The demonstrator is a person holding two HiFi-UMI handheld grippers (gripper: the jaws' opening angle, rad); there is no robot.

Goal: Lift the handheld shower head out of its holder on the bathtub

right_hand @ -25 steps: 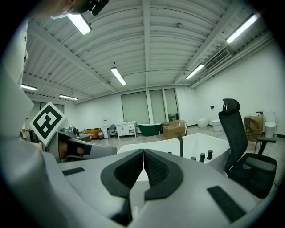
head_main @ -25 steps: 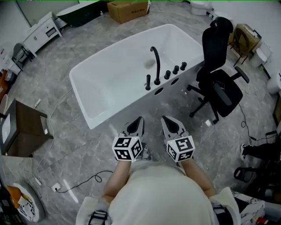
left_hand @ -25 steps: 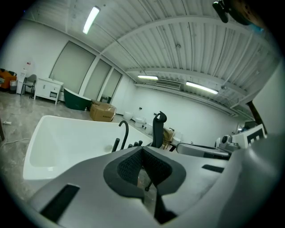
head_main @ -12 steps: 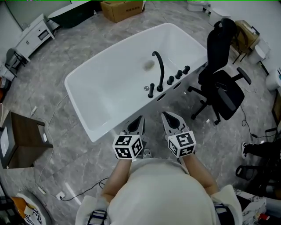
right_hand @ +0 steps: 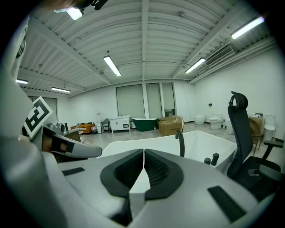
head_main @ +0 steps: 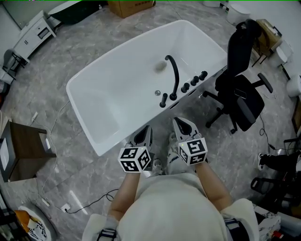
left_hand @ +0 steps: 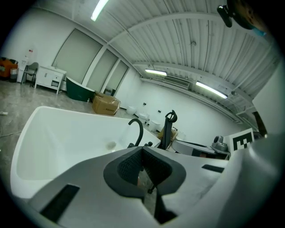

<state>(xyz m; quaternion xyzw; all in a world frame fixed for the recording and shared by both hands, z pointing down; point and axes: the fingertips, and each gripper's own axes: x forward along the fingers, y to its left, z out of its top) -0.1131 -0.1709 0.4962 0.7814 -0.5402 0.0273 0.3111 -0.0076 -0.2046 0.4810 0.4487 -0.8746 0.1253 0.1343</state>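
Observation:
A white bathtub stands ahead of me, with black fittings along its near rim. The handheld shower head stands upright as a short black stick in its holder, left of the curved black spout and three knobs. My left gripper and right gripper hover side by side over the floor just short of the rim, apart from the fittings. Both are shut and hold nothing. In the right gripper view the spout rises just beyond the shut jaws.
A black office chair stands close to the right of the tub's fittings. A dark side table is at the left, with a cable on the floor nearby. A cardboard box and a white cabinet stand at the back.
Both grippers have moved forward toward the tub's near rim, and the fittings now lie closer to them. Their jaws have stayed shut.

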